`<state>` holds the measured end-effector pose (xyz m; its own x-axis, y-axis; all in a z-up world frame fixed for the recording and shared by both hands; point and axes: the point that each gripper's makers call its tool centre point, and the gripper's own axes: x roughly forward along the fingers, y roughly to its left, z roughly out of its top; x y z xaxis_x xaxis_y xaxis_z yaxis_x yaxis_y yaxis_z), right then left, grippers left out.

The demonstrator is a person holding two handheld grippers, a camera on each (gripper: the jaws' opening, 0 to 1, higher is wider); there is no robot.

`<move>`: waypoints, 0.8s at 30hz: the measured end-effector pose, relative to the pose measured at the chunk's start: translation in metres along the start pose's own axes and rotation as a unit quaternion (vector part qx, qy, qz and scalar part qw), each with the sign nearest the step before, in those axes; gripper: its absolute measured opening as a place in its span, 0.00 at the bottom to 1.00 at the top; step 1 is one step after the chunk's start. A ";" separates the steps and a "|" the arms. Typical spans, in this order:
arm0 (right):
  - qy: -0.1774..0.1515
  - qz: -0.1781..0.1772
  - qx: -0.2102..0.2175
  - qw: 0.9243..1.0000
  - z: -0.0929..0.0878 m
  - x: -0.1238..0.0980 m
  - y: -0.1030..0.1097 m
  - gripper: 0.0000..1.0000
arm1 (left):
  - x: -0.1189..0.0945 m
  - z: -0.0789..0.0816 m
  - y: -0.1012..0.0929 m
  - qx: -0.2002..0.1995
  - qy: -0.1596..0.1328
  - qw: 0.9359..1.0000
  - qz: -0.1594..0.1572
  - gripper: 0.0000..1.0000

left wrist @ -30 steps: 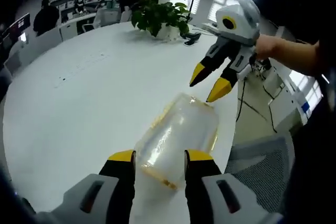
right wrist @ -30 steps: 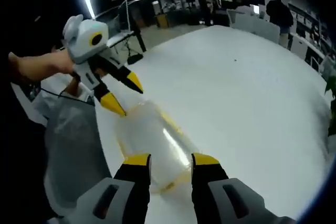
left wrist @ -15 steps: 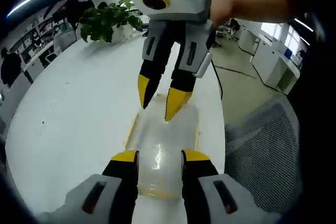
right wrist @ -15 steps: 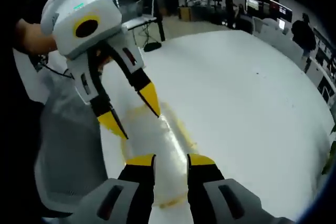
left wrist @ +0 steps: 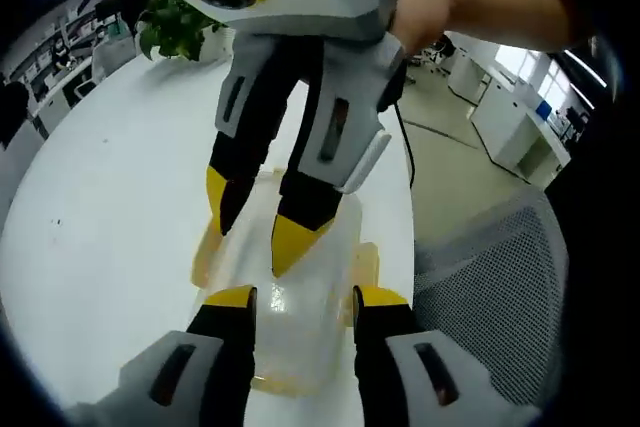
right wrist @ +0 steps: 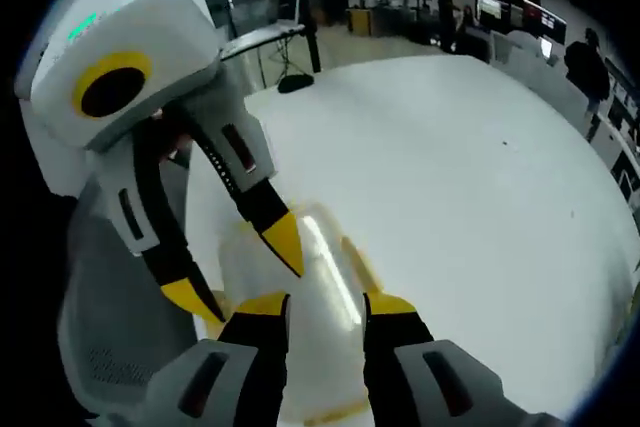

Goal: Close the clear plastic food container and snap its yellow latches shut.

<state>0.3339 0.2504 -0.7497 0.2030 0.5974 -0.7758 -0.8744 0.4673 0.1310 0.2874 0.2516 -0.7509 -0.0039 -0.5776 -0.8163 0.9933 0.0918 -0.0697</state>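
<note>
Container: the clear plastic food container (left wrist: 300, 317) lies on the white table (left wrist: 110, 217) close to the table's edge, with a mesh chair (left wrist: 490, 307) just past that edge. Its lid looks down on the box, though we cannot tell whether it is fully seated.

Latches: one yellow latch (left wrist: 365, 265) stands out at the container's side nearest the table edge, and it seems to be not yet snapped. The others are too blurred for us to judge.

Left gripper: our left gripper (left wrist: 300, 297) has its jaws spread on either side of the container's near end, not clamped on it.

Right gripper: our right gripper (left wrist: 255, 222) comes in from above with its jaws apart, the tips down on or just over the lid. In the right gripper view its own tips (right wrist: 320, 305) frame the lid the same way.

Step in hand: we judge we are pressing or steadying the lid, with the latching yet to come.

Next move: it calls for one gripper to hold the box firm while the other tip goes under the yellow latch and pushes it against the wall until it clicks.
</note>
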 end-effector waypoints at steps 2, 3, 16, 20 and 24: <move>0.000 -0.003 0.002 1.000 0.000 0.001 -0.002 0.30 | 0.003 -0.002 -0.002 0.003 0.005 1.000 0.000 0.40; 0.001 -0.005 0.001 1.000 0.000 0.001 -0.003 0.31 | 0.003 -0.002 -0.003 0.007 0.009 1.000 0.002 0.41; 0.008 0.058 0.080 0.995 -0.002 0.011 -0.013 0.44 | 0.008 -0.006 0.002 0.056 0.020 0.997 0.051 0.50; 0.006 0.058 0.072 0.996 0.000 0.004 -0.018 0.43 | 0.010 -0.005 0.003 0.059 0.017 0.996 0.059 0.51; -0.012 0.057 0.073 0.996 0.009 -0.004 -0.025 0.40 | 0.007 -0.002 0.002 0.052 0.016 0.996 0.064 0.49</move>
<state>0.3584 0.2423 -0.7442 0.1183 0.6667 -0.7358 -0.8198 0.4837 0.3065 0.2893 0.2494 -0.7578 0.1215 -0.5404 -0.8326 0.9925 0.0781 0.0942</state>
